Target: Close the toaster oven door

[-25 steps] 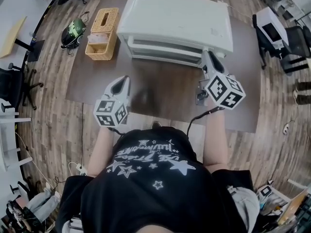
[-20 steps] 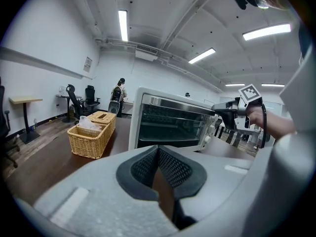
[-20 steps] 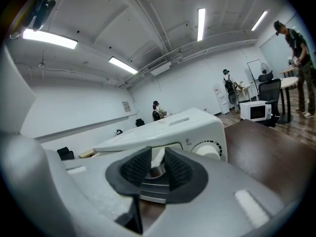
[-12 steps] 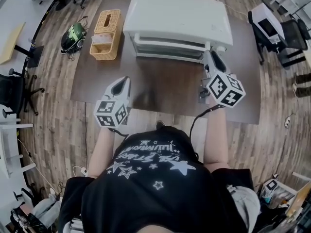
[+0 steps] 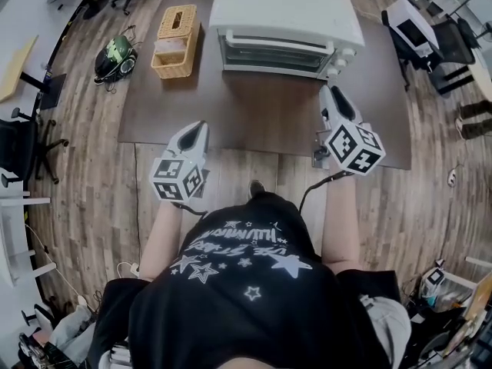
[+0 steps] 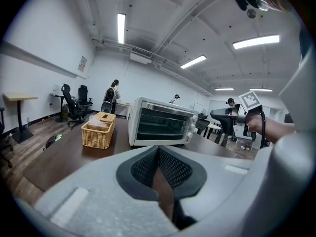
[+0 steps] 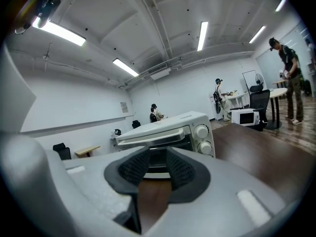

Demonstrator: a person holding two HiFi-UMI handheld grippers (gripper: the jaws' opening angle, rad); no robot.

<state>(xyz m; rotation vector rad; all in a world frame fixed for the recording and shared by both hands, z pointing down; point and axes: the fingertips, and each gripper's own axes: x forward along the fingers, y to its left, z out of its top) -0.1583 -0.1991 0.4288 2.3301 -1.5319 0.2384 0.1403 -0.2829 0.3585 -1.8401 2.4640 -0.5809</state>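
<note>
The white toaster oven (image 5: pixel 286 25) stands at the far side of the dark brown table (image 5: pixel 261 114), its glass door (image 5: pixel 277 54) up against the body. My right gripper (image 5: pixel 332 94) hovers well short of the oven's knob end, touching nothing. Its jaws have just been opening, and the pads (image 7: pixel 180 169) stand apart with only the oven (image 7: pixel 170 132) showing through the gap. My left gripper (image 5: pixel 196 129) hangs over the table's near edge, far from the oven (image 6: pixel 160 122). Its pads (image 6: pixel 143 167) meet at the tips, with nothing held.
A wicker basket (image 5: pixel 175 41) sits on the table to the left of the oven. A green helmet (image 5: pixel 115 52) lies on the wood floor beyond the table's left end. A white microwave (image 5: pixel 415 29) and office chairs stand to the right. People stand in the background.
Both grippers have drawn back from the oven toward the table's near edge. The right gripper has left the right end of the door, where it was a second ago.
</note>
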